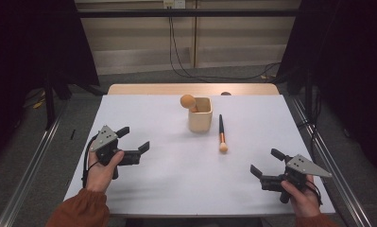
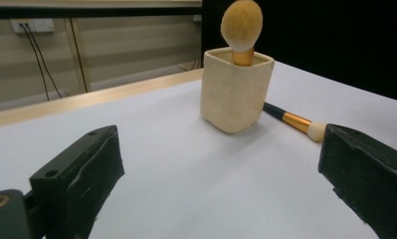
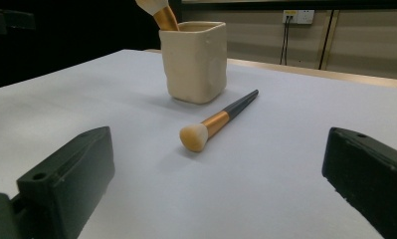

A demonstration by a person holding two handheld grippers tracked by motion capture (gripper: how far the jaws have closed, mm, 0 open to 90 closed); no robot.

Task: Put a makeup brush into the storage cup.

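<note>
A cream square cup point(image 1: 200, 115) point(image 2: 234, 89) point(image 3: 194, 61) stands near the table's middle, toward the back. One makeup brush point(image 1: 188, 101) point(image 2: 241, 27) point(image 3: 158, 12) stands in it, round bristle head up. A second brush point(image 1: 221, 134) point(image 2: 294, 120) point(image 3: 217, 122), black handle and gold ferrule, lies flat just right of the cup, bristles toward me. My left gripper point(image 1: 133, 139) point(image 2: 221, 174) is open at the front left, pointing at the cup. My right gripper point(image 1: 267, 162) point(image 3: 221, 179) is open at the front right, facing the lying brush. Nothing is between either pair of jaws.
The white tabletop point(image 1: 167, 161) has a wooden strip point(image 1: 191, 89) along its far edge. A small dark object point(image 1: 226, 93) sits at that edge. Metal rails point(image 1: 30, 175) run beside the table, and cables point(image 1: 176, 56) hang on the back wall.
</note>
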